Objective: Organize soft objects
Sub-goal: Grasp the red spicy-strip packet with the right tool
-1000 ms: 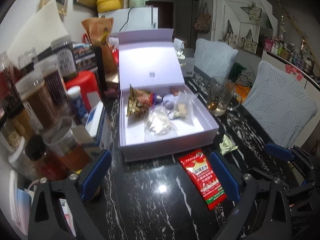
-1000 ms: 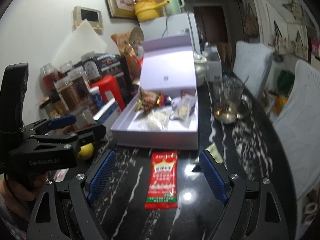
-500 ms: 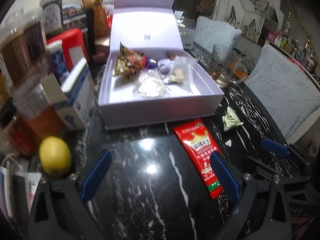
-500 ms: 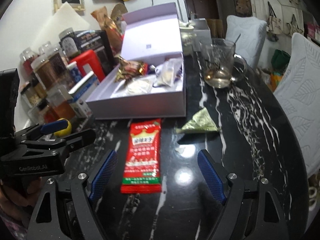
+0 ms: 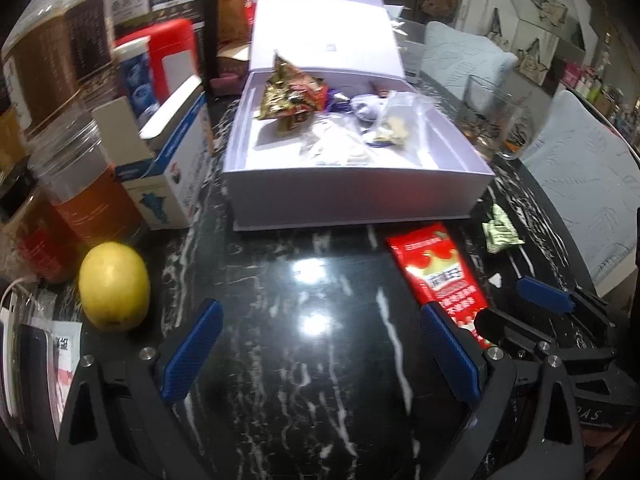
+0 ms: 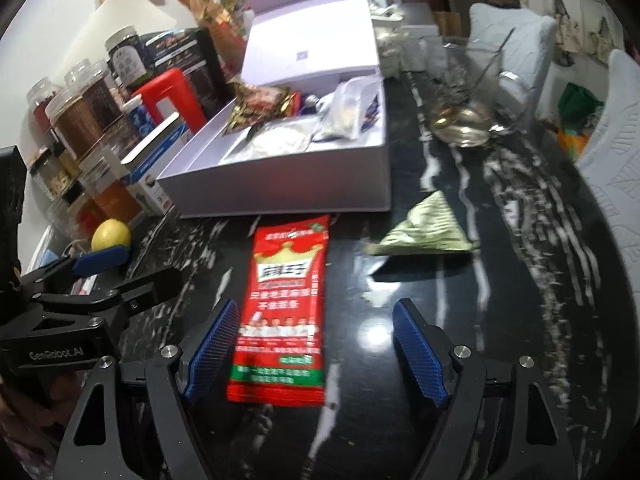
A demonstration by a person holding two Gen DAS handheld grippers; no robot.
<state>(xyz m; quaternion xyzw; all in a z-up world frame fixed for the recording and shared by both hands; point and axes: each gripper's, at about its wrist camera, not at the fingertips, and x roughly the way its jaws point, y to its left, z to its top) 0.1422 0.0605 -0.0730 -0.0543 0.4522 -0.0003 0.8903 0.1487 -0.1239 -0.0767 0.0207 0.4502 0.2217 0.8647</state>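
Observation:
A red snack packet lies flat on the black marble table in front of an open white box; it also shows in the left wrist view. A green crumpled packet lies to its right, also in the left wrist view. The box holds several snack bags. My right gripper is open, low over the near end of the red packet, which lies between its fingers. My left gripper is open and empty over bare table left of the packet.
A yellow lemon sits at the left. Jars and a blue-white carton crowd the left side. A glass mug stands right of the box. Cushioned chairs line the table's right edge.
Both grippers have tilted down and moved closer to the table. The right gripper has come over the red packet. The lemon came into the left view.

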